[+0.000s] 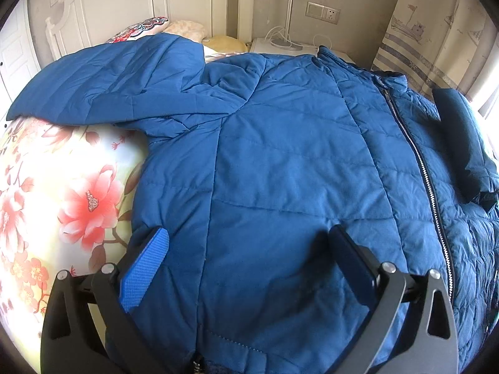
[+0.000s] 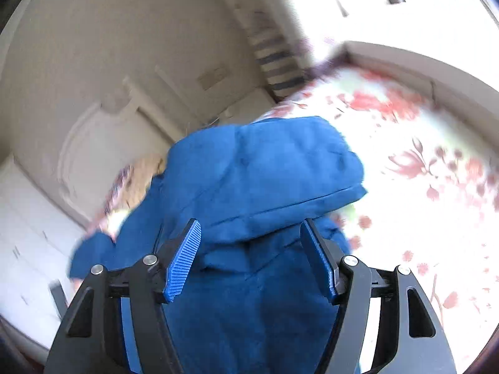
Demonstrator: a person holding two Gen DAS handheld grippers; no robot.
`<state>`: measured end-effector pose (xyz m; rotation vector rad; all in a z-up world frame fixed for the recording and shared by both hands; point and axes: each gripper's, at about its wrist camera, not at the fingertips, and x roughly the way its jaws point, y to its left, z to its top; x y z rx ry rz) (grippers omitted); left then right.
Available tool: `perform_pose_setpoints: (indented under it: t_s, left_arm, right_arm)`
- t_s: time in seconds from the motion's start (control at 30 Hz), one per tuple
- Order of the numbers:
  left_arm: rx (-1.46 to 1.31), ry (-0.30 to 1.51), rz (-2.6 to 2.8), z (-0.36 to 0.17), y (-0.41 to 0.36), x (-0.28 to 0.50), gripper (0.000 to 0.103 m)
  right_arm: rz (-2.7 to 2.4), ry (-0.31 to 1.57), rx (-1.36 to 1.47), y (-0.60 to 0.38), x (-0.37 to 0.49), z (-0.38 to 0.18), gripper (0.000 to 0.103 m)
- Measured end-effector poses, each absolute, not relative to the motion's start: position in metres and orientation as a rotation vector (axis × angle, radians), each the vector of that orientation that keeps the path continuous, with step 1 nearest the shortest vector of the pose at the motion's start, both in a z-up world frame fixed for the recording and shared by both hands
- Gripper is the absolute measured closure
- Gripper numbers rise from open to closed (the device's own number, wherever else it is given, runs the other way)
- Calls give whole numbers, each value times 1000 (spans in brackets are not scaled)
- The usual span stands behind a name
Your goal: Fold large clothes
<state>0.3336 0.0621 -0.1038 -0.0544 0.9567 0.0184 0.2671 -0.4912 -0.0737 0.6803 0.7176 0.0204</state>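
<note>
A large blue quilted jacket [image 1: 280, 162] lies spread on the bed, zipper [image 1: 418, 155] closed, running toward the right. One sleeve [image 1: 103, 87] lies out to the left at the back. A dark folded part [image 1: 461, 143] lies on the jacket's right side. My left gripper [image 1: 249, 237] is open just above the jacket's lower body, its jaws wide apart and holding nothing. In the blurred right wrist view, my right gripper [image 2: 251, 227] is open over blue jacket fabric [image 2: 265, 171], with a folded part lying between and beyond its jaws.
The bed has a floral sheet [image 1: 62, 193] with red flowers, also in the right wrist view [image 2: 421, 171]. Pillows [image 1: 184, 28] sit at the white headboard [image 1: 131, 3]. A white nightstand [image 1: 280, 50] with a cable stands behind, beside a striped curtain [image 1: 411, 37].
</note>
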Motion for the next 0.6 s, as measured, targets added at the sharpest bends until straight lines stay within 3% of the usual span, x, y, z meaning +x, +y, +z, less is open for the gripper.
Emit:
perform_pose_setpoints:
  t_s: [0.17,0.2,0.23,0.27,0.33,0.53,0.6]
  left_arm:
    - [-62,953,14,-104,63,332,2]
    - [-64,953,13,-104,64,332,2]
    - [-66,952,12,-103,64,332,2]
    - [-68,951,11,-103,64,333,2]
    - [-68,951,11,-104,64,332,2]
    - [-71,948,9,-103,64,331,2]
    - [-76,946,6,-103,65,331,2]
  right_arm:
    - [-82,736,932,-528,290,-102,39]
    - [-77,724,942,-525,294,-104,46]
    - [-75,688,892,-521,296,-94,66]
    - [-74,660,837,-512,300,-87,74]
    - [-2,564,678,-480,300,-56,81]
    - [286,507,225,-347,303,-8,80]
    - [398,571,97,-293,314,-15,72]
